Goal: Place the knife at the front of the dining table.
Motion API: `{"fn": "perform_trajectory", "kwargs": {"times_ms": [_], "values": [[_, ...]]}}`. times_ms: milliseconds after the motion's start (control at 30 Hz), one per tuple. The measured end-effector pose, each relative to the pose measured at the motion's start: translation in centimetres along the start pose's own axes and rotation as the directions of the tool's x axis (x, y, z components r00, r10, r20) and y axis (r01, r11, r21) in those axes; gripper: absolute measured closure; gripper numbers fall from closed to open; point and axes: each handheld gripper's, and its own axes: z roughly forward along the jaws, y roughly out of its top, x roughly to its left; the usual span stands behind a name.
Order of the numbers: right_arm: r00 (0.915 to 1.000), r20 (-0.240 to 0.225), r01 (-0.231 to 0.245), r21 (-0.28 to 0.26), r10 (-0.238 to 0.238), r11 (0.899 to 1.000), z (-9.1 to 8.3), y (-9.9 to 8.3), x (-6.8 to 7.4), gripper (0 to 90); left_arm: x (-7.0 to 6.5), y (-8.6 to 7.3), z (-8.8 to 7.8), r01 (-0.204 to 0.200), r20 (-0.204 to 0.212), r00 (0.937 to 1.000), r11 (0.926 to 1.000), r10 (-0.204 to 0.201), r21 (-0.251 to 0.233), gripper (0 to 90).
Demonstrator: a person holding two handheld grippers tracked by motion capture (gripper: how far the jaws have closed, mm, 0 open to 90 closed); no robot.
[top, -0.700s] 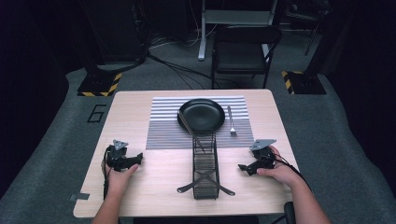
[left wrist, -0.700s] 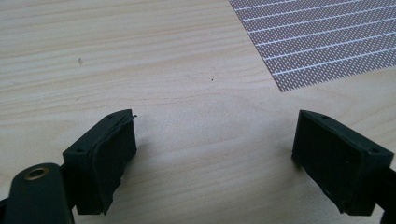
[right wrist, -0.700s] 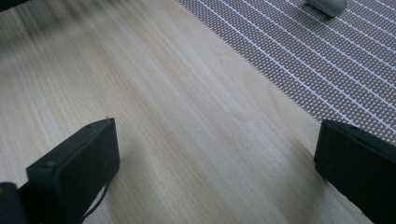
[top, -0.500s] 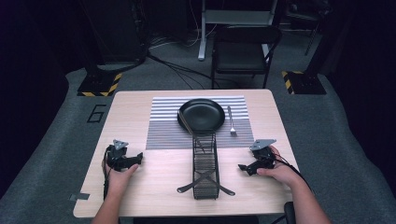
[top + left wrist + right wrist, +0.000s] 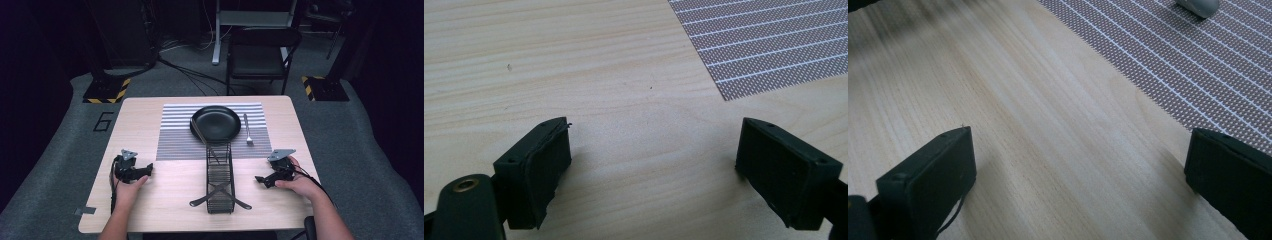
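Nothing is changing since the earlier frame: left gripper (image 5: 145, 170) and right gripper (image 5: 261, 179) are resting on the table (image 5: 165, 200), jaws wide apart, gripping nothing. Wire rack (image 5: 219, 181) is sitting between them, its far end touching the black plate (image 5: 216, 122); striped mat (image 5: 774, 40) is lying just ahead of both.

Dark room, grey carpet (image 5: 350, 130), black folding chair (image 5: 260, 55)

Bare table (image 5: 165, 190) lies open at near left and near right. A black wire rack (image 5: 219, 180) stands in the near middle, blocking straight passage across. Farther off, the striped mat (image 5: 175, 140) carries a black plate (image 5: 216, 122) and a fork (image 5: 247, 130).
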Motion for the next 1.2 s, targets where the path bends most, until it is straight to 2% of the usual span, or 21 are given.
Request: {"fn": "perform_trajectory", "kwargs": {"times_ms": [233, 267, 300, 333, 367, 433, 567, 733, 933, 1100, 1133, 1200], "values": [[1.0000, 0.000, 0.000, 0.000, 0.000, 1.000, 0.0, 0.0, 0.0, 0.0, -0.1, 0.0, -0.1, 0.004, 0.000, 1.0000, 1.0000, -0.004, -0.004, 17.4], [1.0000, 0.000, 0.000, 0.000, 0.000, 1.000, 0.0, 0.0, 0.0, 0.0, -0.2, 0.0, -0.1, 0.014, 0.005, 0.9999, 0.9998, -0.014, -0.013, 19.4], [1.0000, 0.000, 0.000, 0.000, 0.000, 1.000, 0.0, 0.0, 0.0, 0.0, -0.2, 0.0, -0.1, 0.009, 0.006, 0.9999, 0.9998, -0.009, -0.018, 26.5], [1.0000, 0.000, 0.000, 0.000, 0.000, 1.000, 0.0, 0.0, 0.0, 0.0, -0.2, 0.1, -0.2, -0.003, 0.008, 1.0000, 0.9999, 0.003, -0.012, 26.5], [1.0000, 0.000, 0.000, 0.000, 0.000, 1.000, 0.0, 0.0, 0.0, 0.0, -0.6, 0.2, -0.2, 0.010, 0.014, 0.9999, 0.9997, -0.010, -0.023, 33.0], [1.0000, 0.000, 0.000, 0.000, 0.000, 1.000, 0.0, 0.0, 0.0, 0.0, -0.7, 0.3, -0.3, 0.009, 0.023, 0.9997, 0.9999, -0.009, -0.012, 36.1], [1.0000, 0.000, 0.000, 0.000, 0.000, 1.000, 0.0, 0.0, 0.0, 0.0, -1.4, 0.5, -0.6, -0.012, 0.042, 0.9991, 0.9999, 0.011, 0.003, 37.8], [1.0000, 0.000, 0.002, 0.000, -0.002, 1.000, 0.0, 0.0, 0.0, 0.0, -2.3, 0.7, -0.8, -0.017, 0.065, 0.9977, 0.9999, 0.017, 0.000, 39.1], [1.0000, -0.001, 0.003, 0.000, -0.003, 1.000, 0.0, 0.0, 0.0, 0.0, -3.2, 0.9, -1.2, -0.045, 0.102, 0.9938, 0.9990, 0.044, 0.006, 40.9], [1.0000, 0.000, 0.002, 0.000, -0.002, 1.000, 0.0, 0.0, 0.0, 0.0, -3.6, 1.1, -1.4, -0.027, 0.151, 0.9881, 0.9996, 0.027, 0.001, 42.9], [1.0000, 0.000, 0.002, 0.000, -0.002, 1.000, 0.0, 0.0, 0.0, 0.0, -3.7, 1.2, -1.6, -0.031, 0.164, 0.9861, 0.9994, 0.027, 0.018, 43.2], [1.0000, 0.000, 0.002, 0.000, -0.002, 1.000, 0.0, 0.0, 0.0, 0.0, -3.9, 1.2, -1.6, -0.028, 0.167, 0.9856, 0.9995, 0.025, 0.013, 43.6]]}}
